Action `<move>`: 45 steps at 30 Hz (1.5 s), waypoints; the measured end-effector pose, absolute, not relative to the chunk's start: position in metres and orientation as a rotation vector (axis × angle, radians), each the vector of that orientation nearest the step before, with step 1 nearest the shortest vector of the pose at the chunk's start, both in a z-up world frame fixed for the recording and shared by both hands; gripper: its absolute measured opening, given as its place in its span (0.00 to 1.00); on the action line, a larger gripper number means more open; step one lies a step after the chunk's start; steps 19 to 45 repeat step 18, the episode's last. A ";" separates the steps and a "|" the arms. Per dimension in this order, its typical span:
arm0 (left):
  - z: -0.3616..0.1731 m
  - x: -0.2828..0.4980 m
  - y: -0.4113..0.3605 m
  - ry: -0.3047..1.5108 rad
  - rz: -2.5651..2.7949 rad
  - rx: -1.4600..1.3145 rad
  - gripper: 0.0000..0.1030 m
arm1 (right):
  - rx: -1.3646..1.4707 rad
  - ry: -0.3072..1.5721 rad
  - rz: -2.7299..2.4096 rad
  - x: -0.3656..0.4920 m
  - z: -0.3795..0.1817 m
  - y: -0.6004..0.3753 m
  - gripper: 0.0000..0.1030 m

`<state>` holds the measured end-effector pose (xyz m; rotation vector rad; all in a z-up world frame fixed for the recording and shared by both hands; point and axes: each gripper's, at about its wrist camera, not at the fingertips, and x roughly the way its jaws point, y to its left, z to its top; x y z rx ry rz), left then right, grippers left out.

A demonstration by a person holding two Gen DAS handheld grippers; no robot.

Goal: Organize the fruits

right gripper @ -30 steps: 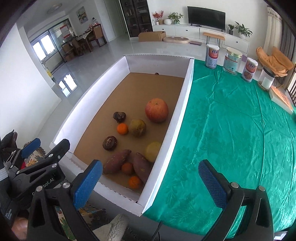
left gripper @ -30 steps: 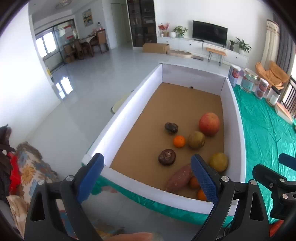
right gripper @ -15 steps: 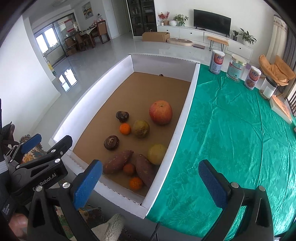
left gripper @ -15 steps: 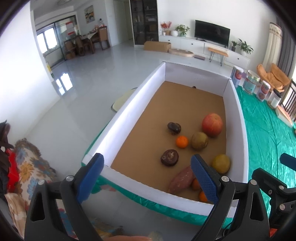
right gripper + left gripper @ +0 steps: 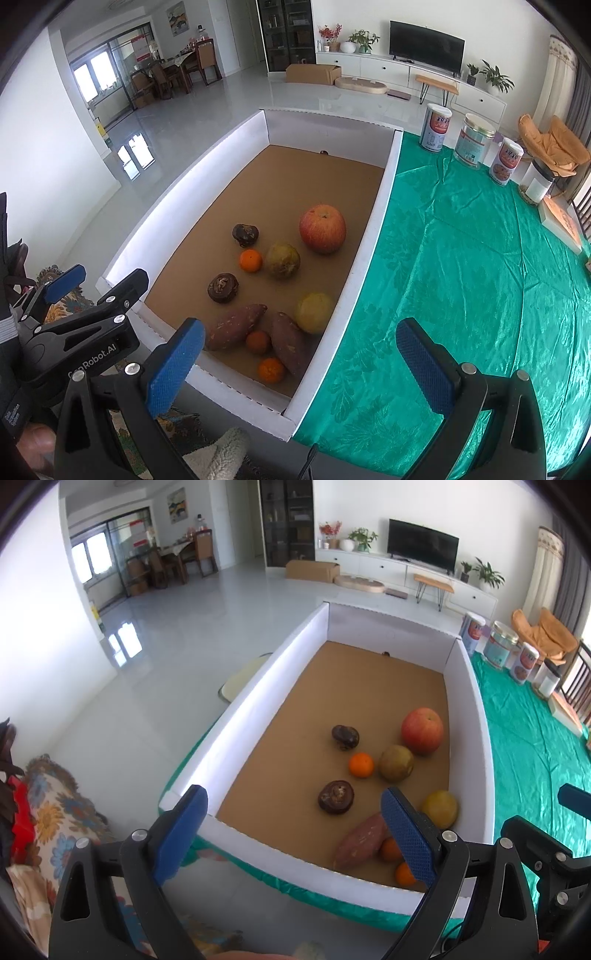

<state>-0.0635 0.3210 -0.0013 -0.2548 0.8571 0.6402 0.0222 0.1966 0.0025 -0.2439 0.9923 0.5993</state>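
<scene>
Seen only from the right wrist: a second sweet potato [image 5: 289,343] in the near right part of the white tray [image 5: 380,206], and all three small oranges: one [image 5: 250,260] mid-tray, one [image 5: 258,340] between the two sweet potatoes, one [image 5: 271,369] nearest the front wall. From the left wrist, only the first sweet potato [image 5: 360,841] showing fully, with the two near oranges half hidden behind the blue pad [image 5: 402,832].

Left claw [image 5: 291,834] wide apart, holding nothing, above the tray's near wall. Right claw [image 5: 299,365] also wide apart and holding nothing, over the tray's near right corner and the green cloth [image 5: 480,295] of the worktop. Also visible from the right wrist at the left edge: the left claw's black frame.

Long axis of the first sweet potato running from near left to far right, tapered tip toward the yellow fruit [image 5: 314,312]. Second sweet potato lying steeper, far end up toward that yellow fruit, near end beside the front orange.

Farther in the tray: red apple [image 5: 322,229] close to the right wall, greenish pear-like fruit [image 5: 283,259] just beside the mid orange, two dark wrinkled fruits [image 5: 222,288] [image 5: 245,234] to the left. Four canisters [image 5: 436,127] standing on the cloth, far right.
</scene>
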 end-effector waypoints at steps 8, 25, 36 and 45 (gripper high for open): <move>-0.004 -0.062 0.321 0.867 0.637 -0.251 0.93 | -0.247 0.996 0.597 0.022 0.001 0.197 1.00; -0.004 -0.065 0.322 0.860 0.630 -0.258 0.93 | -0.248 0.998 0.601 0.021 -0.001 0.198 1.00; -0.004 -0.065 0.322 0.860 0.630 -0.258 0.93 | -0.248 0.998 0.601 0.021 -0.001 0.198 1.00; -0.004 -0.065 0.322 0.860 0.630 -0.258 0.93 | -0.248 0.998 0.601 0.021 -0.001 0.198 1.00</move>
